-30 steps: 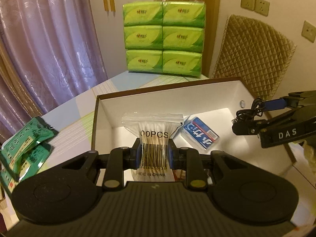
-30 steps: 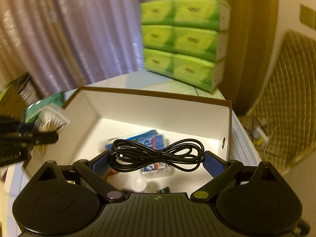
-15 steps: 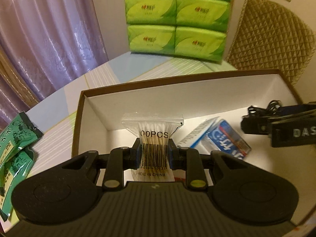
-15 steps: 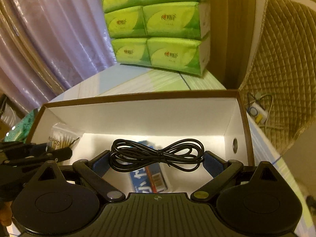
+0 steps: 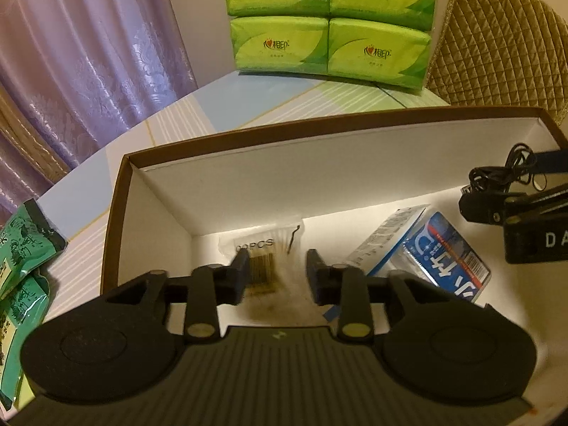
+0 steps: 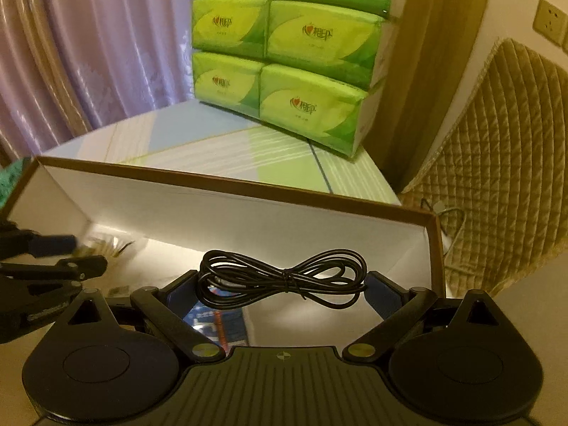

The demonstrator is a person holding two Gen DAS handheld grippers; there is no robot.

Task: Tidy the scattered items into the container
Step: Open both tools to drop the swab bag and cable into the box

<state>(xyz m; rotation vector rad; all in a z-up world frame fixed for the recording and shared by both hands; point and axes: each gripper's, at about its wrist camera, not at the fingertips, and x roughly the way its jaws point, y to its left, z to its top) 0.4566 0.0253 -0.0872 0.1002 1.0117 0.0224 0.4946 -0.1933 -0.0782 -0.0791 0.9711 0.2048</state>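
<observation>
I am holding both grippers over the box (image 5: 149, 213). The left gripper (image 5: 277, 277) has just been opening its jaws; they are standing a little apart, and the swab bag (image 5: 262, 266) is dropping between them, blurred, with neither pad pressing on it. It is falling toward the box's left corner. The right gripper (image 6: 284, 284) is gripping the coiled cable (image 6: 284, 277) by its two ends, jaws wide, above the right half of the box, over the blue pack (image 5: 443, 255) lying on the floor.

The risks as I am judging them: the bag may catch on a left pad and hang instead of falling clear. The cable's loops may snag on a pad as I release it, or spring loose and spill over the near wall. The two grippers are working close together, so a careless swing could knock them.

The green sachets (image 5: 21, 255) are still lying outside, cut off at the left edge. I cannot read how the bag is landing, since it is smeared by motion. My own gripper body is hiding the near part of the box floor.
</observation>
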